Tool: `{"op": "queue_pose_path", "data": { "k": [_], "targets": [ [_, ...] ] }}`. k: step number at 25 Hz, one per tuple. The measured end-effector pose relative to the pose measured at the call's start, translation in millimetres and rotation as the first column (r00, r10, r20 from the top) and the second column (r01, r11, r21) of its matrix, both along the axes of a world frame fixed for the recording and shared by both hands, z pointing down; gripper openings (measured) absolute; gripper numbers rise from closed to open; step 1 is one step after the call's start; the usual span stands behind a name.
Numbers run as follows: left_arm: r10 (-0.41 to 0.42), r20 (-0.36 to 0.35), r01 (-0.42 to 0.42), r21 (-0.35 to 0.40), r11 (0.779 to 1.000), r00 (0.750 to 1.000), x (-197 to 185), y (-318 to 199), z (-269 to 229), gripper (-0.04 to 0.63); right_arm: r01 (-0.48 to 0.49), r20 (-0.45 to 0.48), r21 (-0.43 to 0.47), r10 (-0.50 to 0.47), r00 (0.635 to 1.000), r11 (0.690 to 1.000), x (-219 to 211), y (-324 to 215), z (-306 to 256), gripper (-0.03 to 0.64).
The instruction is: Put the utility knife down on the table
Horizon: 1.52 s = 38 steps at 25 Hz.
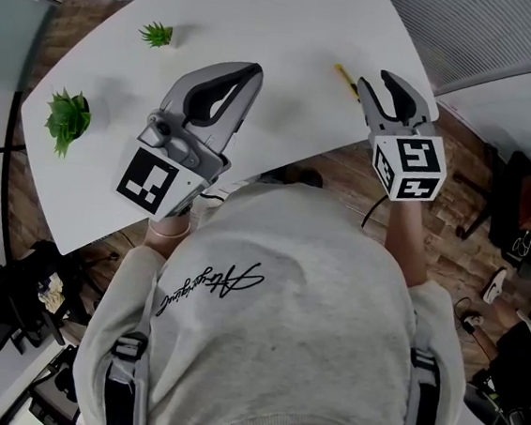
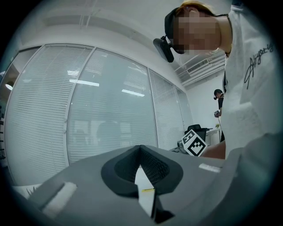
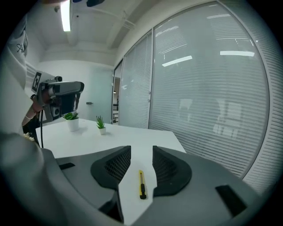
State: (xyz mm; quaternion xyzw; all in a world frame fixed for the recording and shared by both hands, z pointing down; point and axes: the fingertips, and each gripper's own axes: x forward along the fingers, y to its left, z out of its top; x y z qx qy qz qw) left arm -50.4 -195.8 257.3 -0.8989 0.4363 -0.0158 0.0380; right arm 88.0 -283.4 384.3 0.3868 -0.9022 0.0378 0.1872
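Table (image 1: 294,31), utility knife (image 3: 141,183) ahead of right claw (image 3: 141,151)

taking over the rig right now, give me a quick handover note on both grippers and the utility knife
Left gripper: shut with nothing in it, held over the table, away from the knife.
Right gripper: open and empty. The utility knife shows below its jaws, with no pad on it.
Utility knife: lies flat on the white table, near the edge at the right of the head view, free of both grippers.
Done: the knife is down on the table and released.
Left: probably only to draw the right gripper clear. No further handling of the knife looks needed.
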Motion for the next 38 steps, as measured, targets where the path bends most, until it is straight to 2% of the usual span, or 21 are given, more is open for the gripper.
{"op": "queue_pose_path", "data": {
  "k": [8, 30, 38],
  "targets": [
    [0.021, 0.003, -0.021, 0.006, 1.0, 1.0, 6.3, 0.2, -2.3, -0.011, 0.014, 0.088, 0.072, -0.02, 0.996, 0.997, -0.3, 12.4, -41.2, 0.16],
    [0.037, 0.012, -0.037, 0.035, 0.999, 0.999, 8.4, -2.1, -15.1, -0.011, 0.039, 0.212, 0.236, -0.091, 0.973, 0.971, -1.2, 35.7, -120.3, 0.164],
    [0.044, 0.011, -0.044, 0.043, 0.998, 0.999, 9.1, -4.5, -17.7, -0.011, 0.046, 0.223, 0.257, -0.106, 0.969, 0.965, -0.8, 38.7, -125.8, 0.122]
  ]
}}
